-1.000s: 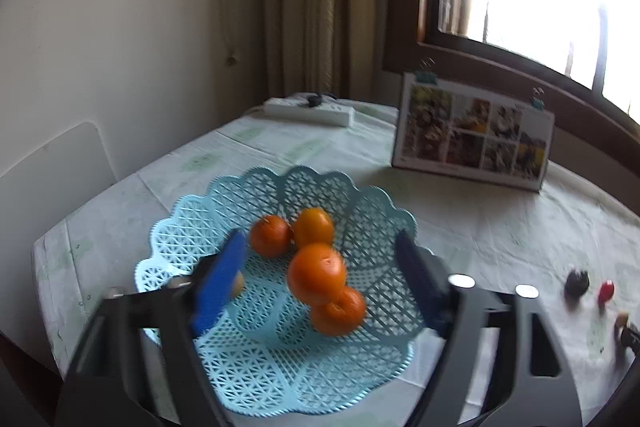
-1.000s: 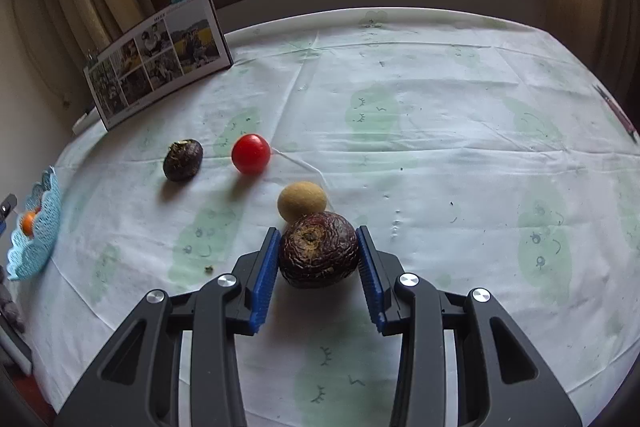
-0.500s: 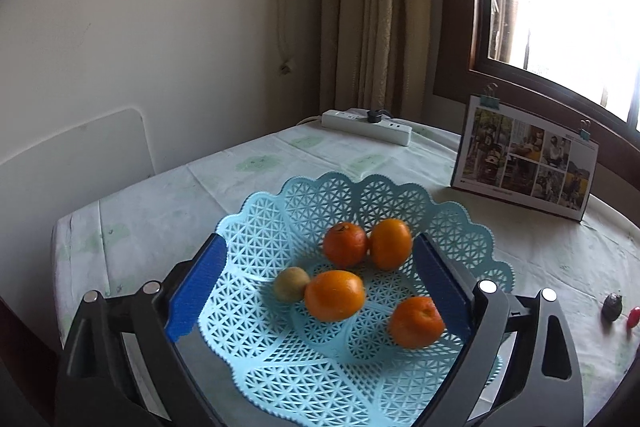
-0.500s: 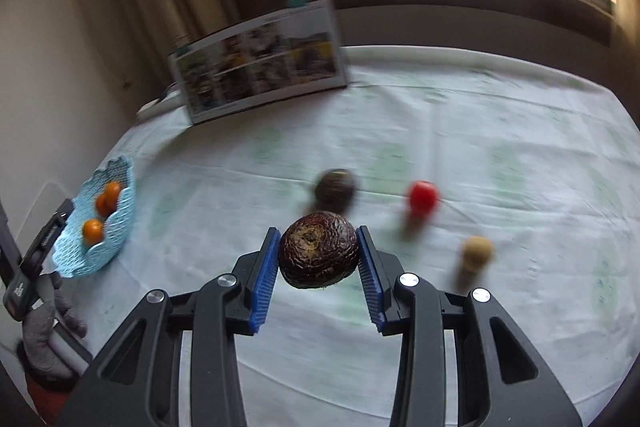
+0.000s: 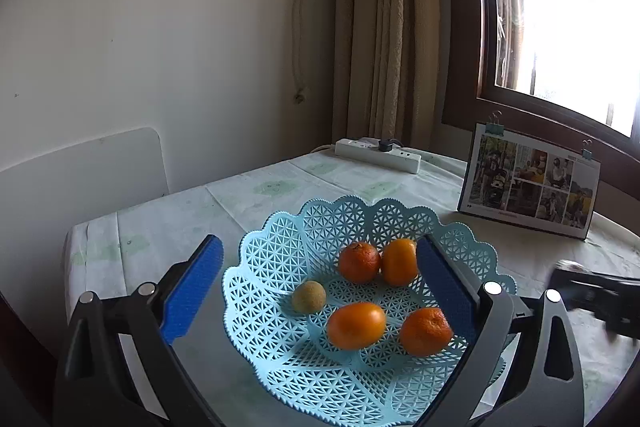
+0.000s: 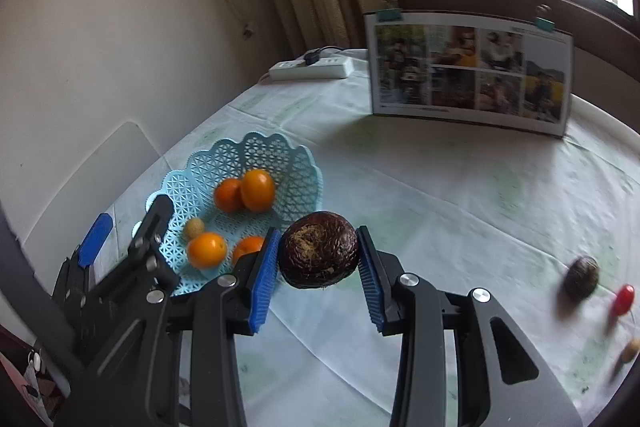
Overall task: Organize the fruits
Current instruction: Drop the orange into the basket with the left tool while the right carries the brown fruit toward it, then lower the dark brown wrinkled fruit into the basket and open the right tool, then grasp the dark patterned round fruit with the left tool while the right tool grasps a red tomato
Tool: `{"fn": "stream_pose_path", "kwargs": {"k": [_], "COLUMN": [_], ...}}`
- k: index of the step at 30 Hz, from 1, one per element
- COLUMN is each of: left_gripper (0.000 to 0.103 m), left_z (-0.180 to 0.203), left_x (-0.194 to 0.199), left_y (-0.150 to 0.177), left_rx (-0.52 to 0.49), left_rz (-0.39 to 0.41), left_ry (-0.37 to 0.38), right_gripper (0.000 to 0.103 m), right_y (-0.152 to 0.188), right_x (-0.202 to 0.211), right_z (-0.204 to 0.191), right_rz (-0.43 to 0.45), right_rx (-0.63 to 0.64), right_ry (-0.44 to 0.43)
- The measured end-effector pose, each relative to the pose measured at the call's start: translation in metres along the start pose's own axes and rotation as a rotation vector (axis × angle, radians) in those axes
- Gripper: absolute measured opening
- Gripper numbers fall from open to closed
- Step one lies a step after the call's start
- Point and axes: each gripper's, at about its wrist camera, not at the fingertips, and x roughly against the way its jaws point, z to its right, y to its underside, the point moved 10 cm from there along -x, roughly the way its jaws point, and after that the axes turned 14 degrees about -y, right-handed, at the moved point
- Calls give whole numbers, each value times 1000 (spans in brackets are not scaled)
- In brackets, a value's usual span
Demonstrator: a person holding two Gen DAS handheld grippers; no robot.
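The right tool (image 6: 318,259) gripped a dark wrinkled fruit (image 6: 318,255) between its blue pads, above the worktop (image 6: 440,195). Ahead to its left sat the blue basket (image 6: 256,151) with oranges. The left tool (image 5: 316,279) stood wide open, straddling that basket.

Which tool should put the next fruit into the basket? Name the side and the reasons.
Right. The right tool is already shut on the dark wrinkled fruit, close beside the blue basket. The left tool is open and empty over the basket.
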Motion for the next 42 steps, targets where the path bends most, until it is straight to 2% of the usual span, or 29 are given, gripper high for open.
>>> {"fn": "stream_pose_path", "kwargs": {"k": [4,11,15,18,26,28,37,42], "left_gripper": [100,100,100,100,100,100,100,100], "left_z": [-2,-21,-33,-35,-24,-22,-10,7], "left_x": [1,-7,-6,-8,-2,0,12,23], "left_y": [-1,-1,-4,-4,-5,-6,-10,-11], "left_rx": [11,105,152,167,108,95,36,-31], "left_rz": [4,-29,-16,-22,7,19,77,121], "left_ry": [-2,-19,-42,-42,-38,-40,-39,-13], "right_gripper": [39,39,39,44,47,56,61,63], "right_y": [-8,-17,-18,-17,-7,-4,10,24], "right_x": [-19,-40,-42,-38,-11,-3,38,69], "right_z": [-8,-11,-8,-6,21,30,63,87], "right_rz": [-12,-29,-25,-23,5,19,65,97], "right_rx": [6,12,-3,0,-43,-67,-127,-171], "right_ry": [-7,-13,-28,-21,34,52,107,148]}}
